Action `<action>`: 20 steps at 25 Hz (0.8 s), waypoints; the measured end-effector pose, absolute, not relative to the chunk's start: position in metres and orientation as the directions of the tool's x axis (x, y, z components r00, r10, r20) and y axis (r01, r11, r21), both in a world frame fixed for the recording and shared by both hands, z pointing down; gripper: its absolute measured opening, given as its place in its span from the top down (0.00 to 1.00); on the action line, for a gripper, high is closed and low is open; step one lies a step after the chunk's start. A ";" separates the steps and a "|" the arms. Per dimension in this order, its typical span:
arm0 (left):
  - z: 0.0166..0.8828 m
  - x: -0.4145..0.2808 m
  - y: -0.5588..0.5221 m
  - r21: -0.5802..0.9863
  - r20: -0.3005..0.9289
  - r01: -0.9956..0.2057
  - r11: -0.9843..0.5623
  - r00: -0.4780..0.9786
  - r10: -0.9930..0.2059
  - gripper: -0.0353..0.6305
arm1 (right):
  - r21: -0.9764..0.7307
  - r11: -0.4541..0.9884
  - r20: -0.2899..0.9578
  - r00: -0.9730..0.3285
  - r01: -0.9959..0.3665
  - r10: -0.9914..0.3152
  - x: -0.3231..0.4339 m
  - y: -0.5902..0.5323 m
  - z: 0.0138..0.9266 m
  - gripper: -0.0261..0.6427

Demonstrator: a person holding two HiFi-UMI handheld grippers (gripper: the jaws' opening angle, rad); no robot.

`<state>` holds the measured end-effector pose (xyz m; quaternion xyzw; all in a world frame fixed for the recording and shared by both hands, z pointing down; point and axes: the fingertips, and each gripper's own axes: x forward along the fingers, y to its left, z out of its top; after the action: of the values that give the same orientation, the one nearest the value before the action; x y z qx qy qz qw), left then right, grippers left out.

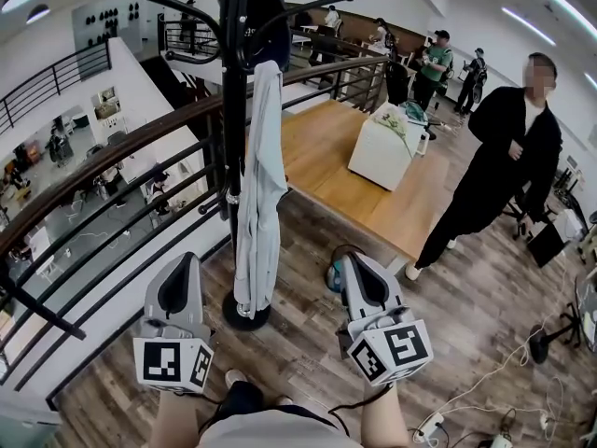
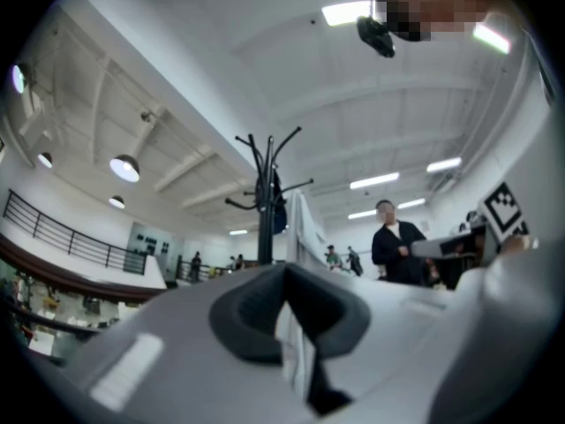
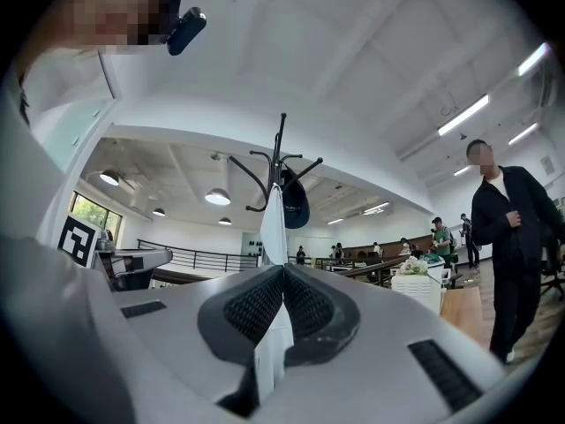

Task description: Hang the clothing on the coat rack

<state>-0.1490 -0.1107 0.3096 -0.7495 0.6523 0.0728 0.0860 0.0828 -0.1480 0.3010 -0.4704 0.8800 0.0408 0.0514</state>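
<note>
Both grippers sit low in the head view, side by side and well apart. The left gripper [image 1: 184, 259] has its jaws closed on each other with nothing between them. The right gripper [image 1: 347, 258] is clenched the same way and is also empty. In each gripper view the pads meet at the tip, and the pale cloth seen past them hangs far off on the rack.

Wood-plank floor [image 1: 308, 353] spreads under everything. A curved railing [image 1: 112, 152] with a brown top rail and dark bars runs along the left, with a lower level beyond it. A raised wooden platform [image 1: 326, 152] lies behind the rack, to the right.

A black rack [image 1: 231, 82] stands upright between the two grippers and a little beyond them, on a round base [image 1: 244, 315] by the railing. A person in black [image 1: 504, 157] stands to the right, near the platform's edge.

A long pale garment [image 1: 261, 203] hangs from one of the rack's upper hooks. It drapes down beside the pole, and its hem comes close to the base. It is near the left gripper's tip but apart from it. A white box [image 1: 378, 152] sits on the platform with something pale and green on top. A dark garment [image 1: 268, 7] hangs high on the rack above the pale one. White cables [image 1: 476, 392] trail across the floor at lower right.
</note>
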 end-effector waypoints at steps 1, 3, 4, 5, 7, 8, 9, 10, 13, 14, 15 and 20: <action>0.310 -0.148 -0.110 -0.034 -0.220 -0.990 -0.135 0.139 -0.965 0.93 | 0.021 0.553 -0.129 -0.551 -0.833 -0.824 0.083 -0.147 0.301 0.97; 0.309 -0.148 -0.109 -0.035 -0.222 -0.990 -0.134 0.138 -0.965 0.93 | 0.018 0.550 -0.130 -0.548 -0.835 -0.826 0.083 -0.146 0.302 0.97; 0.309 -0.148 -0.109 -0.036 -0.224 -0.991 -0.132 0.137 -0.965 0.93 | 0.018 0.548 -0.130 -0.545 -0.836 -0.828 0.083 -0.146 0.302 0.97; 0.309 -0.149 -0.108 -0.037 -0.226 -0.991 -0.129 0.134 -0.965 0.93 | 0.017 0.544 -0.132 -0.541 -0.839 -0.830 0.083 -0.146 0.302 0.97; 0.308 -0.150 -0.106 -0.038 -0.230 -0.992 -0.121 0.126 -0.965 0.93 | 0.011 0.535 -0.137 -0.531 -0.845 -0.836 0.083 -0.144 0.302 0.97; 0.308 -0.151 -0.105 -0.037 -0.231 -0.993 -0.116 0.122 -0.965 0.93 | 0.007 0.531 -0.139 -0.527 -0.847 -0.838 0.084 -0.144 0.302 0.97; 0.308 -0.152 -0.105 -0.037 -0.233 -0.993 -0.112 0.118 -0.965 0.93 | 0.004 0.528 -0.140 -0.524 -0.849 -0.840 0.085 -0.144 0.302 0.97; 0.308 -0.152 -0.105 -0.036 -0.234 -0.993 -0.108 0.114 -0.966 0.93 | 0.002 0.527 -0.141 -0.521 -0.850 -0.842 0.086 -0.145 0.302 0.97; 0.307 -0.152 -0.109 -0.031 -0.235 -0.994 -0.103 0.108 -0.966 0.93 | -0.002 0.525 -0.143 -0.520 -0.851 -0.842 0.089 -0.150 0.301 0.97; 0.308 -0.152 -0.111 -0.030 -0.234 -0.994 -0.105 0.109 -0.966 0.93 | -0.003 0.525 -0.144 -0.519 -0.851 -0.842 0.089 -0.151 0.301 0.97; 0.308 -0.152 -0.111 -0.030 -0.234 -0.994 -0.108 0.112 -0.966 0.93 | -0.003 0.525 -0.145 -0.519 -0.851 -0.842 0.088 -0.151 0.301 0.97; 0.305 -0.154 -0.109 -0.035 -0.236 -0.992 -0.121 0.126 -0.964 0.93 | -0.007 0.522 -0.148 -0.516 -0.853 -0.844 0.085 -0.148 0.298 0.97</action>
<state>-0.1542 -0.1086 0.3049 -0.7446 0.6566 0.0775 0.0920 0.0852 -0.1482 0.2978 -0.4876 0.8699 0.0331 0.0665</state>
